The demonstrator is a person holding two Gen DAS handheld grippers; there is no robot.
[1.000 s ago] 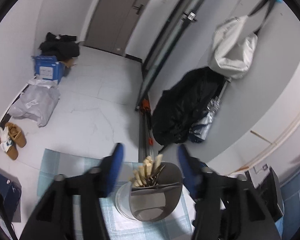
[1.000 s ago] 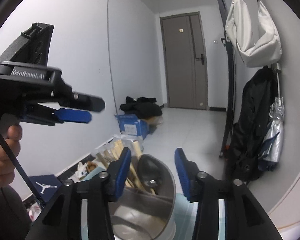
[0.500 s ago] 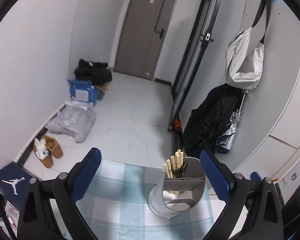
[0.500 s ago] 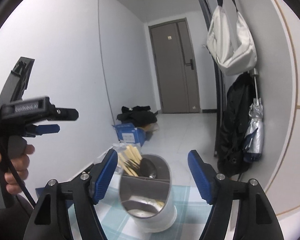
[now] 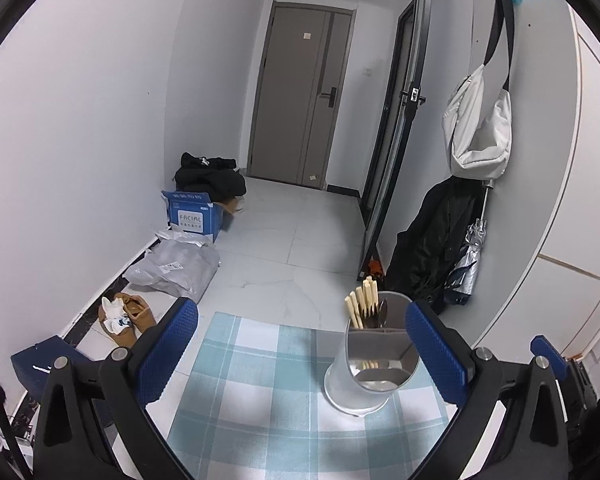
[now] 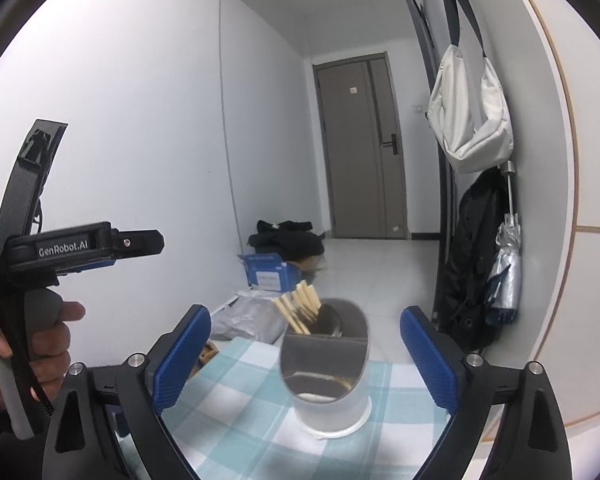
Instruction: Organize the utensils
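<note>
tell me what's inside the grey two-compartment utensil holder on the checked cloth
The grey utensil holder has pale wooden chopsticks and a dark metal spoon standing in its far compartment. The near compartment shows only reflections; its bottom and the utensils' lower ends are hidden.

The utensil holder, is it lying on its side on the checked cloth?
No, the utensil holder stands upright on the checked cloth, with chopsticks sticking up from it.

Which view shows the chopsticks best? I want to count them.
The left wrist view: the chopsticks stand sharp, tops apart, above the holder. The right wrist view shows them slightly blurred and bunched.
</note>
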